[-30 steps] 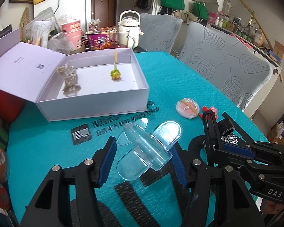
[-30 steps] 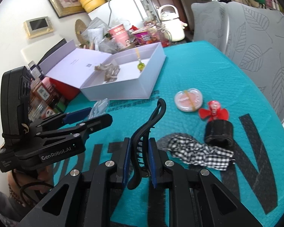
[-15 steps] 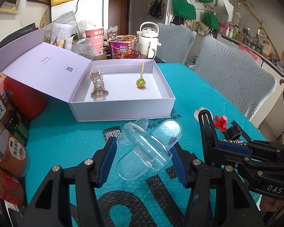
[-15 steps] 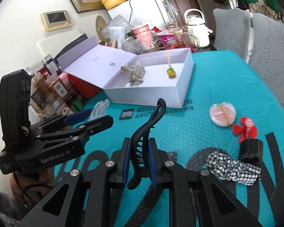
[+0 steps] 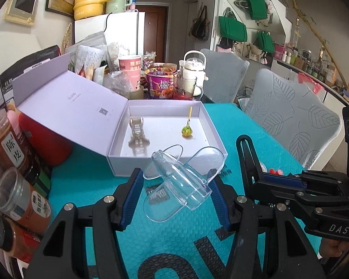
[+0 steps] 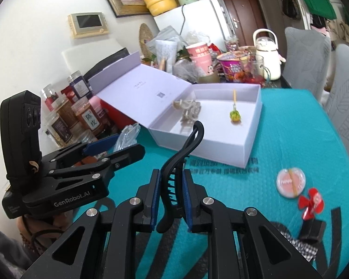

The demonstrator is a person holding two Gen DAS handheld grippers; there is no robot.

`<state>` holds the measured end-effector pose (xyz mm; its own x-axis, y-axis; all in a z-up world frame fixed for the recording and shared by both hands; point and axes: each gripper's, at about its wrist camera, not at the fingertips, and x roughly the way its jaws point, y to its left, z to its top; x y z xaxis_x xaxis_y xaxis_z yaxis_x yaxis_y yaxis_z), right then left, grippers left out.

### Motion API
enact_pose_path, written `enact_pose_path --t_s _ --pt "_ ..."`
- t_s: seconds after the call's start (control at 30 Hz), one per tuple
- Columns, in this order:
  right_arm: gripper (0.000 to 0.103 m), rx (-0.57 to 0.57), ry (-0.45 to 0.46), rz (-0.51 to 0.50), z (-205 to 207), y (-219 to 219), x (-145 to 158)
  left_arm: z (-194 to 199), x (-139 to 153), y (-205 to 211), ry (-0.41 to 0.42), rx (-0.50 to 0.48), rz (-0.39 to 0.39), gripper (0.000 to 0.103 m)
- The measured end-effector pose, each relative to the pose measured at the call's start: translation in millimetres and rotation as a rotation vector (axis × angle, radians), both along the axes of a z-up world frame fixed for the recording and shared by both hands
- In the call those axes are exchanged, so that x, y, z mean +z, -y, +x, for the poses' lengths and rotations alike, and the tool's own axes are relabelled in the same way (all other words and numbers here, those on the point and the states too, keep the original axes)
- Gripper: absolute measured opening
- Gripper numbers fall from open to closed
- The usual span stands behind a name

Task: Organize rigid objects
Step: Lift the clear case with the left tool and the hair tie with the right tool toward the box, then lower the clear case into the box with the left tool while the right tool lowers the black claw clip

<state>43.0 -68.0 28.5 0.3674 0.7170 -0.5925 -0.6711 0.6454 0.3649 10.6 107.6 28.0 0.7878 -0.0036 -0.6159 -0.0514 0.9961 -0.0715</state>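
Left wrist view: the left gripper is clenched on a clear clip, its pads pressing both sides; the clip hangs above the teal worktop, just near of the box.
Right wrist view: the right gripper is clenched on a black clip, which stands upright between the blue pads, its curved tip reaching up in front of the box's near wall.
Box: white, open, lid folded back to the left; it sits at the far middle of the worktop.
Inside box: a beige clip on the left, a green lollipop on the right, well apart.
Right side of worktop: a pink compact, a red fan just near of it, and a checked scrunchie at the near edge.
Left side of worktop: jars crowded beside the lid.
Far end: cups and a white kettle behind the box.
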Motion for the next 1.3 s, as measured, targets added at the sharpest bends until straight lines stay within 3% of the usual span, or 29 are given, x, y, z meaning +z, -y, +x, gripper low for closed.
enact_pose_path --t_s 0.33,1.3 --pt "0.018 0.025 0.043 0.004 23 -13 23 23 20 -6 0.048 -0.007 0.012 0.056" --pt "0.018 -0.016 0.139 0.031 129 -45 56 131 38 -34 0.110 0.015 0.035 0.056"
